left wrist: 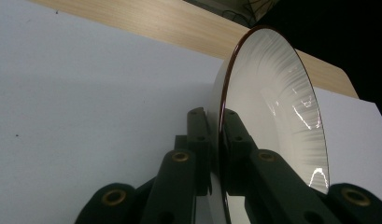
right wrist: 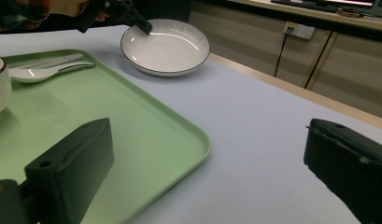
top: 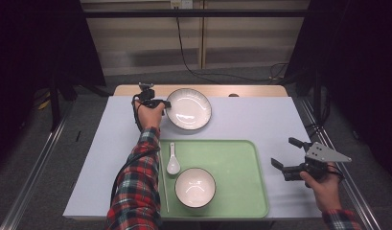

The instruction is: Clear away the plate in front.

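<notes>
The left gripper [top: 161,103] is clamped on the plate's [top: 189,109] rim beyond the green tray [top: 236,182], seemingly lifting it; right of the tray, the right gripper [top: 285,155] hovers, jaws apart.

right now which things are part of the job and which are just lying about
In the job:
- plate, rim clamped by the left hand-held gripper
- green tray

Lying about:
- bowl
- spoon
- chopsticks
- right hand-held gripper, open, holding nothing

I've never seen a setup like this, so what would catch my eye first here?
Probably the left gripper, pinching the rim of a white plate at the table's far side. Nearer lies a green tray with a bowl and spoon, while the right gripper hovers open beside it.
</notes>
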### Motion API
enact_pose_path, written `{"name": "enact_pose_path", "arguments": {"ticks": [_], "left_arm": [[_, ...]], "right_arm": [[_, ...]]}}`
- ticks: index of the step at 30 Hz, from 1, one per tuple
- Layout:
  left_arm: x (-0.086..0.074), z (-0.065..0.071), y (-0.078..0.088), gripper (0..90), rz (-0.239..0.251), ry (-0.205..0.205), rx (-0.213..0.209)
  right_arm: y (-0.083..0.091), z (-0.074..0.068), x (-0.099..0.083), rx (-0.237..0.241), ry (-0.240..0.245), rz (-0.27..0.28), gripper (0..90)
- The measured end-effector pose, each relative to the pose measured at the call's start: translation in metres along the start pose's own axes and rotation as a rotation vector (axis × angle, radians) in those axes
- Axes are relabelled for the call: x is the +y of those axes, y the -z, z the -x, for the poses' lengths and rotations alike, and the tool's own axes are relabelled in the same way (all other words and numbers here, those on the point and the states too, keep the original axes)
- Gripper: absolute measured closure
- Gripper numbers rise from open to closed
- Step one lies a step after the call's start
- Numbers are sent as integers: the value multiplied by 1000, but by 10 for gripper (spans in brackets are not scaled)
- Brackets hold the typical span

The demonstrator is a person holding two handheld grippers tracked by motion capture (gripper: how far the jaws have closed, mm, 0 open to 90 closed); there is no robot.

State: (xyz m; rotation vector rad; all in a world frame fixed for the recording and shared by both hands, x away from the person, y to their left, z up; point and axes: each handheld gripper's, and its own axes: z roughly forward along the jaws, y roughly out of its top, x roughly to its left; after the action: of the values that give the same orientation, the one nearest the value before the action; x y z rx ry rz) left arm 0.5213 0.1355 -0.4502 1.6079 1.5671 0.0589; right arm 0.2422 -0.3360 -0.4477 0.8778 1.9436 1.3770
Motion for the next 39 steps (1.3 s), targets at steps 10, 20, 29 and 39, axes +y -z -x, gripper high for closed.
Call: {"name": "enact_pose_path", "arguments": {"ticks": [10, 20, 29, 39], "left_arm": [[5, 10, 17, 844, -17, -57, -45], [2, 40, 26, 845, -64, -148, -127], [-8, 66, 37, 845, -76, -230, -188], [-21, 84, 41, 844, -95, -286, -244]], "right_arm": [[-24, -1, 16, -18, -4, -4, 0], [-53, 9, 26, -14, -93, -39, 7], [-85, 11, 40, 43, -164, -38, 24], [-106, 9, 44, 41, -219, -30, 23]]}}
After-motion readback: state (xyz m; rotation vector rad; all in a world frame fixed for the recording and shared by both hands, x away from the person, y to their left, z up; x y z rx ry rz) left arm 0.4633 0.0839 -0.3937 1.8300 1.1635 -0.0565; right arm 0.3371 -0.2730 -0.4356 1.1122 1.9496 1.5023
